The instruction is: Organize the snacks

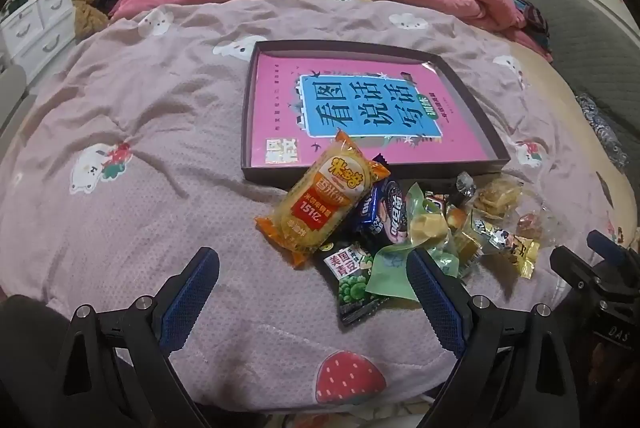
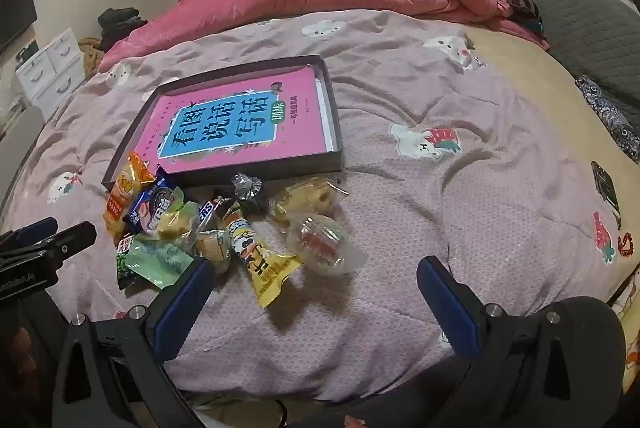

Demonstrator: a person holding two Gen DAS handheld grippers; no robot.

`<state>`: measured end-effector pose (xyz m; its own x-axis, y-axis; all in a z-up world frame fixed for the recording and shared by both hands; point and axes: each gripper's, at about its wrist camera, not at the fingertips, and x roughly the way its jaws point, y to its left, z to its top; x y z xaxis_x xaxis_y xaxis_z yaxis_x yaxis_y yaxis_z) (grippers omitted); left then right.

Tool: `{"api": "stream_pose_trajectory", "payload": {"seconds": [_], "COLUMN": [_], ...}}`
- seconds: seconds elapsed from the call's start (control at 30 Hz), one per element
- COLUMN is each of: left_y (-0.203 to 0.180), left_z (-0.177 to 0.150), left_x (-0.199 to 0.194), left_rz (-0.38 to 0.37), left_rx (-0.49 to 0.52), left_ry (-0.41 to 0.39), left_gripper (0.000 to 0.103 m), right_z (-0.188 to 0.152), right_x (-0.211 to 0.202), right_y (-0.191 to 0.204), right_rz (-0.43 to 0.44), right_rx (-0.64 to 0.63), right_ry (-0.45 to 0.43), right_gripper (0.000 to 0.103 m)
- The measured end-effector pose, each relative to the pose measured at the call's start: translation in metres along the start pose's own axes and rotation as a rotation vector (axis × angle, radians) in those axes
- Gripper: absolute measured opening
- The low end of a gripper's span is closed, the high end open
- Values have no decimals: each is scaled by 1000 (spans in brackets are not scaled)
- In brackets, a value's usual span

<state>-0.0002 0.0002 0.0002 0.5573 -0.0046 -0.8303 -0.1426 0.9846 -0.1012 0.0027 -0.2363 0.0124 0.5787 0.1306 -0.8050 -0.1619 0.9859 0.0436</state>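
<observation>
Orange crinkly rice-cracker packet tops the heap, so my left tongs, gaping like my right tongs, should pinch its middle for the shallow dark cardboard tray.

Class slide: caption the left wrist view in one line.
Open left gripper hovers before a snack pile beside a shallow box.

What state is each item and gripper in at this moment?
Left gripper: open, holding nothing.
Right gripper: open, holding nothing.
Box: lidless, on the bed, a pink book flat inside, no snacks in it.
Orange pack: sealed, leaning on the box's near edge.
Oreo pack: sealed, in the pile.
Green-pea pack: sealed, flat on the quilt.
Yellow pack: sealed, on the quilt.
</observation>
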Motion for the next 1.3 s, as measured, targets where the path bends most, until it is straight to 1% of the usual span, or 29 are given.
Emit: {"api": "stream_pose_trajectory", "payload": {"seconds": [0.13, 0.27, 0.3, 0.37, 1.3], "left_y": [0, 1, -1, -2, -7], "left_z": [0, 0, -3, -1, 0], "left_x": [-2, -7, -2, -2, -6], "left_rz": [-2, -9, 1, 3, 3], "left_rx": [5, 14, 14, 18, 29], "left_ry": [-4, -21, -7, -9, -19], "left_gripper": [95, 95, 95, 95, 95], "right_z": [2, 1, 2, 0, 0], "right_x": [-3, -9, -10, -6, -7], "right_y": [-1, 9, 8, 7, 8], "right_rz": [5, -9, -6, -4, -3], "right_rx": [0, -23, -24, -41, -46], "right_ry": [-9, -19, -20, -28, -29], "right_gripper": [102, 102, 102, 102, 102]}}
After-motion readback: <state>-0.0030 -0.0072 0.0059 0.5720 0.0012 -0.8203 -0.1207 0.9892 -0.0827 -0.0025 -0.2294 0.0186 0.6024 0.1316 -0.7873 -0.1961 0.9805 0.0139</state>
